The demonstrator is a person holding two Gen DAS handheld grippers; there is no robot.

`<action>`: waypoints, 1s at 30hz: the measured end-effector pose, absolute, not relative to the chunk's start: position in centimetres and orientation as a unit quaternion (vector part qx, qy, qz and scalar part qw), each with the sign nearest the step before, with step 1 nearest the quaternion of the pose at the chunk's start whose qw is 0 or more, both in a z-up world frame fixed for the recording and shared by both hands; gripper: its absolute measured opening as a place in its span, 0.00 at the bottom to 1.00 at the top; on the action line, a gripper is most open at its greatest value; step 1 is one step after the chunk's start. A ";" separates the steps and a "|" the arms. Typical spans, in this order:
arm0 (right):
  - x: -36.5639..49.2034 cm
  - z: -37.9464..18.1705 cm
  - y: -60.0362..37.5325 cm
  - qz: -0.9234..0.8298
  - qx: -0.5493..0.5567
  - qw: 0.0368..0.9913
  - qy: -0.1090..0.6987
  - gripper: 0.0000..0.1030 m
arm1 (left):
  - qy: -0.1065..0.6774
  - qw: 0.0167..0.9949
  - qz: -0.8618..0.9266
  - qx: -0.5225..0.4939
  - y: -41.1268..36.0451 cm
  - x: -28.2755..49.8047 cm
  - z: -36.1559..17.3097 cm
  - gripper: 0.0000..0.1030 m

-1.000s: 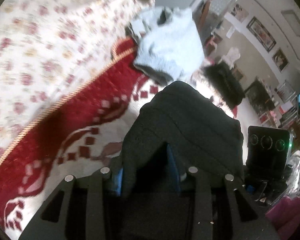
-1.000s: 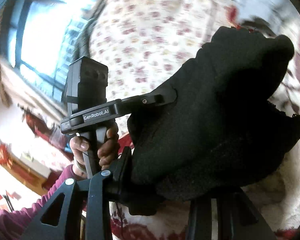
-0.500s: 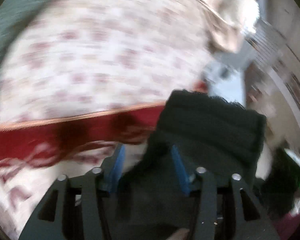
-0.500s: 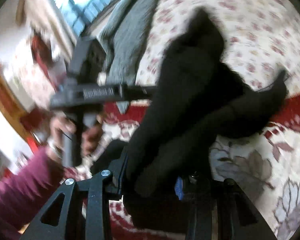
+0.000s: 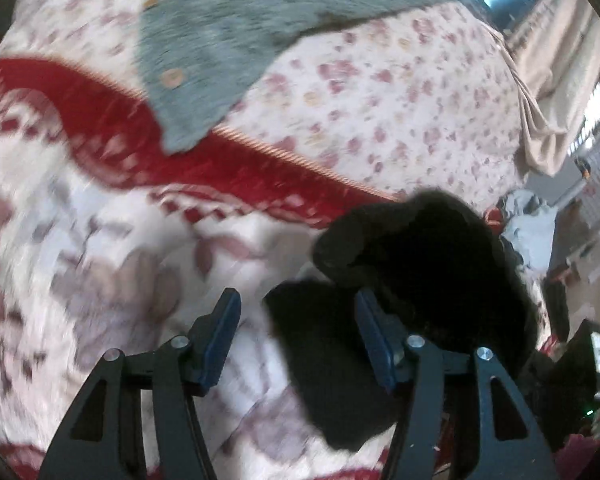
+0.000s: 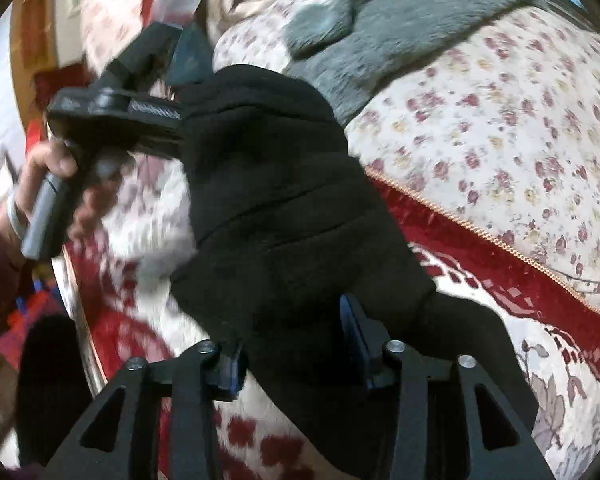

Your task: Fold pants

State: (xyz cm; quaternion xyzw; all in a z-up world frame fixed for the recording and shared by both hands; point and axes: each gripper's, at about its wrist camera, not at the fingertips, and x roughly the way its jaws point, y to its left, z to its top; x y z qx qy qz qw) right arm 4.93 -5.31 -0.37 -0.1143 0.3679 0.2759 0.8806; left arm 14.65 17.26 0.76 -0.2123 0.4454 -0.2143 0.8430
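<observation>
- The black pants (image 6: 284,208) hung bunched over the bed, above the red-and-white patterned blanket (image 6: 480,268), not yet laid flat.
- The right gripper (image 6: 296,344) had a thick wad of that cloth filling the gap between its blue-padded fingers (image 6: 352,332); the jaws stood partly apart and appeared to be pressing on the bundle.
- The left gripper (image 5: 296,332) stood wide open. Black cloth lay between its fingers and draped over the right-hand pad (image 5: 374,340), yet nothing looked pinched (the left pad stood clear of the fabric).
- In the right wrist view that other gripper sat at the far upper edge of the pants, touching them.
- Risk, as I judged it: with one side unclamped, the weight would hang from a single bulky grip, and the fleece could slide out or collapse into a heap.
- A second hazard: closing on several layers at once would trap a crooked fold.
- The grey blanket (image 5: 228,40) lying nearby could snag the cloth if it was spread too far up the bed.
</observation>
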 end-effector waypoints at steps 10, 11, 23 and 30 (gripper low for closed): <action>4.5 -0.3 -6.5 0.359 0.002 0.839 0.409 0.80 | 0.411 0.858 -0.176 -0.252 20.1 9.8 2.3 0.72; 4.5 0.3 -7.5 0.377 0.046 0.830 0.408 0.80 | 0.401 0.860 -0.188 -0.252 19.2 9.3 3.3 0.74; 6.4 0.2 -17.5 0.222 0.128 0.888 0.381 0.80 | 0.420 0.862 -0.225 -0.175 6.9 9.3 4.5 0.86; 13.1 -7.2 -19.1 0.197 0.150 0.855 0.455 0.87 | 0.438 0.880 -0.157 -0.098 5.5 13.0 -0.7 0.86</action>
